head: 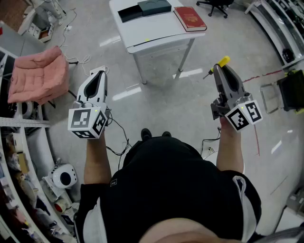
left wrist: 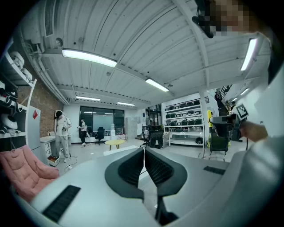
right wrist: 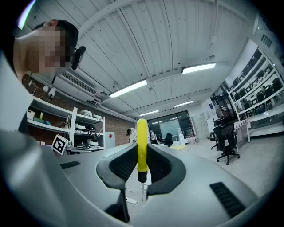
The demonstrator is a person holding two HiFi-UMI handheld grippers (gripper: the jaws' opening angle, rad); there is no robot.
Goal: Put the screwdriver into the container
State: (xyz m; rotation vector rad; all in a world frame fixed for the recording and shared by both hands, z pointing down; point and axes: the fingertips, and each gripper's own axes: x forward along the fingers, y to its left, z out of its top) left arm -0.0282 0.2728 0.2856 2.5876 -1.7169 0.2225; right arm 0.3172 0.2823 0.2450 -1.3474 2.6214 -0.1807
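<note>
R gripper [right wrist: 142, 166] fingers [right wrist: 122, 165] pinch the yellow-handled screwdriver [right wrist: 141, 142], handle up in its view, L gripper [left wrist: 144, 166] fingers [left wrist: 131, 167] pressed together w/ nothing between, both in mid-air over the floor [head: 190, 99], white desk [head: 142, 33] w/ dark container [head: 154, 6] and red book [head: 190, 18] at 12 o'clock.

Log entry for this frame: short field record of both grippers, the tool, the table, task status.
Left gripper: shut, empty
Right gripper: shut on screwdriver
Screwdriver: yellow handle, held up in the air
Table: white, holds black tray, dark box, red book
Task status: screwdriver not yet in any container
</note>
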